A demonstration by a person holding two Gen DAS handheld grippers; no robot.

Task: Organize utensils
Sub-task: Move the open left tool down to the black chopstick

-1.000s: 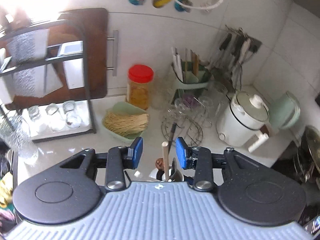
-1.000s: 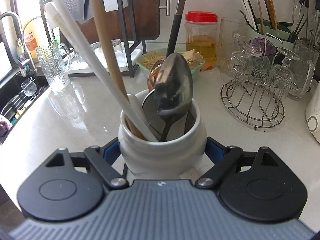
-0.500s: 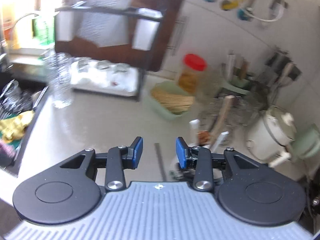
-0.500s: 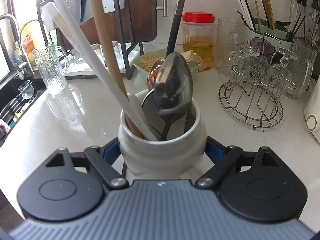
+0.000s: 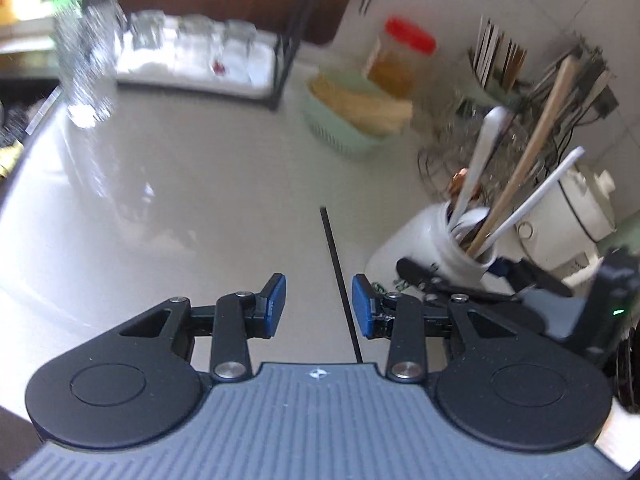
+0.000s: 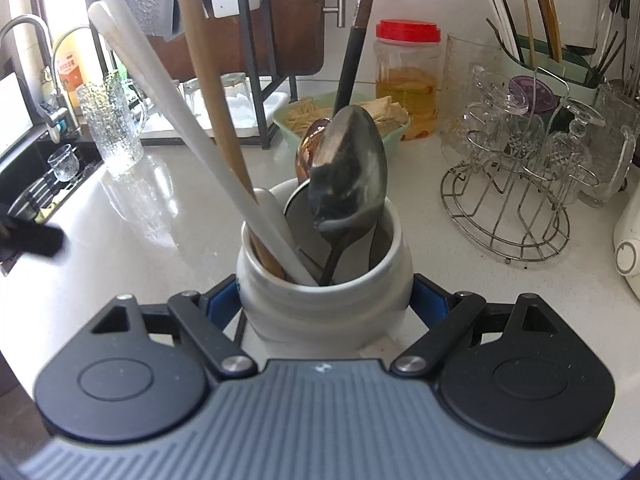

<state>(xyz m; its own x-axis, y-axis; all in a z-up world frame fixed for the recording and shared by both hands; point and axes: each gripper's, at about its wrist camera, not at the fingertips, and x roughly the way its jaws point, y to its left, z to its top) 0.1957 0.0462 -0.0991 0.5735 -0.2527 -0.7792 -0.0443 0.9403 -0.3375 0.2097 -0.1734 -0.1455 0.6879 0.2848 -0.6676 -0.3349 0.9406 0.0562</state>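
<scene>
Currently I log, largest first: the pale countertop [image 5: 168, 184], which carries every item below.

Dish rack [image 5: 224, 52], dark-framed, at the back of the counter in my left wrist view; blurred glasses sit on its tray.

Wire glass stand [image 6: 508, 200], right of centre in my right wrist view, with upturned stemmed glasses hung on it.

Green basket [image 6: 296, 120] of pale noodles, behind the crock, with a red-lidded jar [image 6: 408, 80] just beside it.

White crock [image 6: 324, 300], the utensil holder. My right gripper [image 6: 325, 304] is clamped on it, one blue pad pressed to each side of its belly, so it sits squarely between the tongs. In my left wrist view the same crock [image 5: 436, 240] stands on the counter to the right of the left tool.

Contents of the crock, all leaning out of its mouth: a wooden handle [image 6: 208, 100], a long white handle [image 6: 168, 112], a dark chopstick-like handle [image 6: 356, 52], a steel spoon [image 6: 348, 172] bowl-up, and a copper-toned spoon [image 6: 310, 148] partly hidden behind it.

Left gripper [image 5: 319, 306]: tongs apart, nothing between the blue pads.

Thin black stick [image 5: 340, 276], lying flat on the counter, running up through the gap between my left tongs, closer to the right pad; I cannot tell whether they touch.
</scene>
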